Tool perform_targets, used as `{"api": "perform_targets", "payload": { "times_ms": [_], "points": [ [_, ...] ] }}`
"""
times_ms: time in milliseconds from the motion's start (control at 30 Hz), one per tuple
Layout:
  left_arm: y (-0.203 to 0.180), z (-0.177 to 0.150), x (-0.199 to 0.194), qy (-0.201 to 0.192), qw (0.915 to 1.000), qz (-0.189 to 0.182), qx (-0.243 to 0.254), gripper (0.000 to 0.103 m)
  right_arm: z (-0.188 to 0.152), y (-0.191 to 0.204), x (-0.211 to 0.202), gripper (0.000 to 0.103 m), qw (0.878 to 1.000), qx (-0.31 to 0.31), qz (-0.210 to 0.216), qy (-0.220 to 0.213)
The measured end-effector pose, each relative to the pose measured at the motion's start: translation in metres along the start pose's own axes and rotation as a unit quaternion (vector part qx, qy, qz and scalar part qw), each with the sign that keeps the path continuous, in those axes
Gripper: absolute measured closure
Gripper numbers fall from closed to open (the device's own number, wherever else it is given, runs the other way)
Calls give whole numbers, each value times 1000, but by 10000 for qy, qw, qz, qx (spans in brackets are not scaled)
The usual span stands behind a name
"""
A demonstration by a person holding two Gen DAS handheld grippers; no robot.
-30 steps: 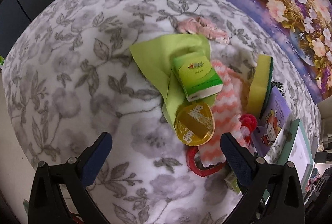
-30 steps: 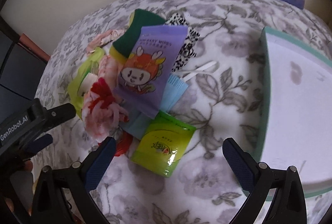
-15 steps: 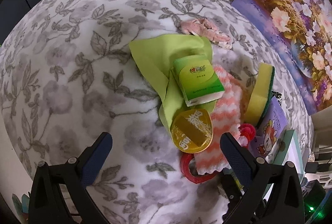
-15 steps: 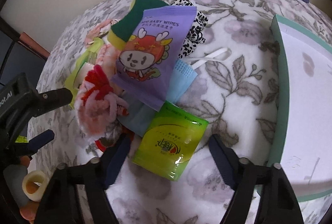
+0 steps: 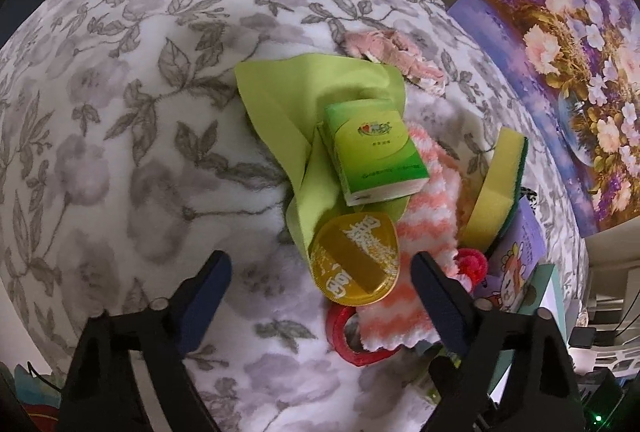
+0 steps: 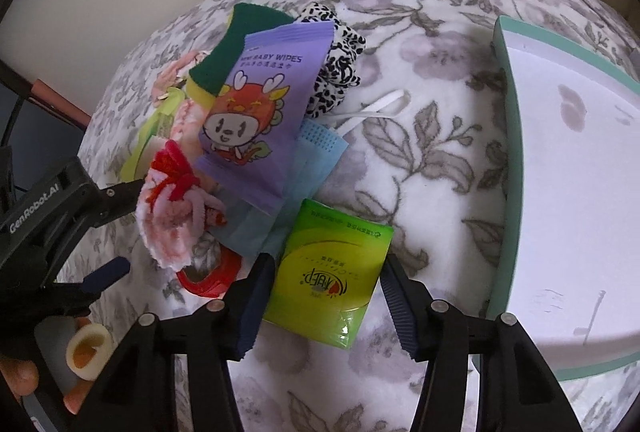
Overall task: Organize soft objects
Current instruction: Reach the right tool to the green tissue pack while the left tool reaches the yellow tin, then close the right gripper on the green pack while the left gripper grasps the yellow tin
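On the floral blanket-covered surface (image 6: 432, 136) sits a messy pile of soft stuff, and each camera catches a different side of it. Right wrist view: the right gripper (image 6: 326, 306) has its jaws open and straddling the flat green tissue pack (image 6: 330, 272), one finger on either side, not clamped as far as I can tell. Just beyond it are the blue face mask (image 6: 316, 152), the purple baby wipes pack (image 6: 260, 108), a leopard-print scrunchie (image 6: 336, 60) and, off to the right, a teal-rimmed white box (image 6: 516, 192). None of that mask or scrunchie shows from the other side.

Left wrist view: the left gripper (image 5: 320, 290) is open too, holding nothing, with a round yellow lidded cup (image 5: 355, 264) sitting between its fingers. Only this view gives a proper look at the boxy green tissue packet (image 5: 374, 150) on the lime cloth (image 5: 288, 108), the yellow sponge (image 5: 498, 188) and the pink-and-white striped towel (image 5: 424, 232). A red tape ring (image 5: 344, 336) pokes out in both.
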State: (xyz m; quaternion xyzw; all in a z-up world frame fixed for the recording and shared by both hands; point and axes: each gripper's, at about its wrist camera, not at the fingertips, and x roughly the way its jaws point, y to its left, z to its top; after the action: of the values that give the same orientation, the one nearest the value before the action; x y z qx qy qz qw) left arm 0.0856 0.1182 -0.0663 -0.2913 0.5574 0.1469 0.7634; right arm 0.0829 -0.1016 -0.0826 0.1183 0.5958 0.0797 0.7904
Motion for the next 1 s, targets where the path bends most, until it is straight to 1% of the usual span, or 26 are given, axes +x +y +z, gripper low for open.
{"api": "perform_targets", "payload": {
  "times_ms": [67, 100, 133, 167, 200, 267, 300, 367, 500, 567, 633, 1000],
  "points": [
    [-1, 0, 0, -36, 10000, -49, -11, 21, 0, -1, -1, 45, 10000, 6, 13, 79],
    [-2, 0, 1, -29, 9999, -96, -12, 28, -1, -1, -2, 45, 10000, 14, 20, 83],
    [-2, 0, 2, -7, 9999, -122, -3, 32, -1, -1, -2, 45, 10000, 14, 21, 90],
    [-3, 0, 3, 11, 9999, -141, 9, 34, -2, -2, -3, 45, 10000, 6, 16, 91],
    [-4, 0, 5, 38, 9998, -179, 30, 37, -1, -1, -3, 45, 10000, -12, 4, 92],
    [-7, -1, 8, 115, 9995, -277, 66, 47, -3, -4, -6, 45, 10000, -26, -6, 85],
    [-7, -3, 9, 137, 9994, -302, 70, 54, -3, -4, -6, 45, 10000, -30, -8, 85],
    [-9, -4, 11, 176, 9992, -331, 111, 58, -3, -3, -6, 45, 10000, -31, -12, 83],
    [-11, -4, 5, 85, 9991, -363, 218, 71, -1, -3, -7, 45, 10000, -24, -12, 82],
    [-12, -3, 1, 48, 9990, -356, 278, 73, -1, -4, -8, 45, 10000, -15, -15, 78],
    [-13, -2, -2, 34, 9988, -376, 326, 78, 0, -3, -10, 45, 10000, -33, -46, 70],
    [-15, -3, -11, -166, 9985, -228, 459, 88, 0, -5, -27, 45, 9998, -168, -98, -42]
  ]
}}
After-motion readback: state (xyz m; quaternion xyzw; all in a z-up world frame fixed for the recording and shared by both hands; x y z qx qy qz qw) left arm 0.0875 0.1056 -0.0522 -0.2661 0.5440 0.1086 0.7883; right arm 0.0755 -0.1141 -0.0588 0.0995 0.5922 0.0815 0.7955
